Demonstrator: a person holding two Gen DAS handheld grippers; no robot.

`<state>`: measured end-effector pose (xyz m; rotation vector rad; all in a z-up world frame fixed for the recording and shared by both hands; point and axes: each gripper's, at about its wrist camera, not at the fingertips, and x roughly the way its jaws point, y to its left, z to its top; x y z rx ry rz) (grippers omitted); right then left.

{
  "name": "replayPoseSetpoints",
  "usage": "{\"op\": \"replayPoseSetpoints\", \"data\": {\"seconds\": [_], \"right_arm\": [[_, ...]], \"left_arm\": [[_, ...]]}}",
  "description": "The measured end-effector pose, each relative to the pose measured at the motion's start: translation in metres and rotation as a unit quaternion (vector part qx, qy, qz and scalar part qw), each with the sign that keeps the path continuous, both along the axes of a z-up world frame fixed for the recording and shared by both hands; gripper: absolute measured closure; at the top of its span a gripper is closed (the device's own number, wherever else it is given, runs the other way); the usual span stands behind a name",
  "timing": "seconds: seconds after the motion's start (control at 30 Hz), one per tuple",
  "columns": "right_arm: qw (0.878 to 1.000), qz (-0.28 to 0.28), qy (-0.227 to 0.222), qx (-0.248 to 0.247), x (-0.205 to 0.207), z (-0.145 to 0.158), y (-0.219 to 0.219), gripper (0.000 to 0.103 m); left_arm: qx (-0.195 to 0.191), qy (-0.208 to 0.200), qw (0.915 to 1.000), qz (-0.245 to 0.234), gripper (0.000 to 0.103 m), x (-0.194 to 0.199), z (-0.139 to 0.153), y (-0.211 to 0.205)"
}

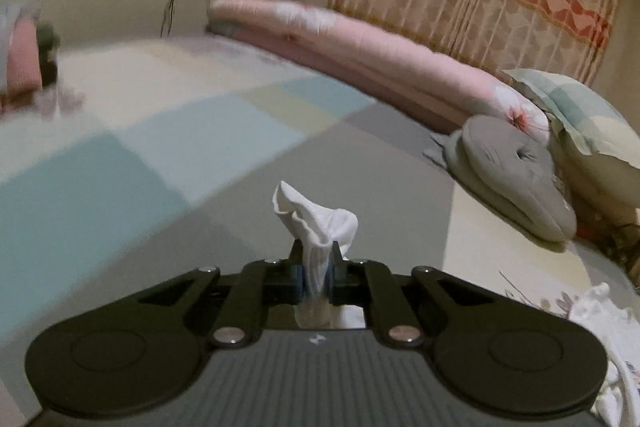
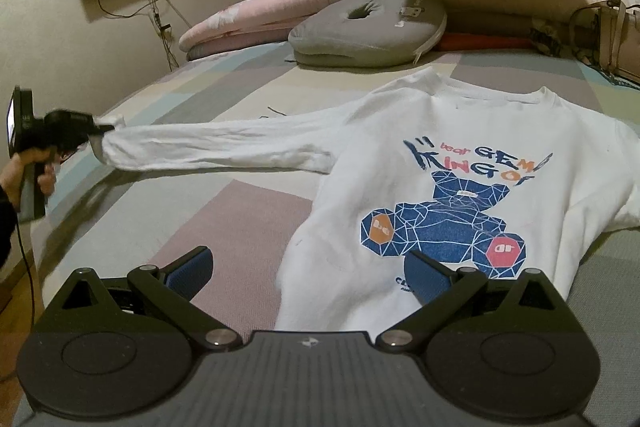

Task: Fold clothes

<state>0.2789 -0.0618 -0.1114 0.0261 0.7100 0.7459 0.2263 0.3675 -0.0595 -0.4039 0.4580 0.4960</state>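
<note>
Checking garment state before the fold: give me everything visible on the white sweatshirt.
The white sweatshirt lies print-up on the patchwork bedspread, soft knit with a ribbed crew neck. Its chest shows a blue geometric bear under blue, orange and red lettering. One long sleeve is stretched out sideways, its ribbed cuff pinched in the shut left gripper. The other sleeve bunches along the body's far side. The open right gripper hovers over the hem, contact unclear.

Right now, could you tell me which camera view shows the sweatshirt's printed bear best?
The right wrist view: the blue bear sits unobstructed on the white sweatshirt. The left wrist view shows only the sleeve cuff pinched in the left gripper.
</note>
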Motion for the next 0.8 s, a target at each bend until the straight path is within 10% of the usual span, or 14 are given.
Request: {"op": "replayPoseSetpoints", "data": {"seconds": [0.5,0.8], "right_arm": [[1.0,0.0,-0.002,-0.004,0.002,0.0,0.001,0.0],[0.999,0.028,-0.012,0.031,-0.013,0.012,-0.006,0.0]], "left_arm": [[0.044,0.073,0.9948,0.057,0.074,0.011,-0.004,0.026],[0.09,0.104,0.9787,-0.153,0.063,0.086,0.008,-0.078]]}}
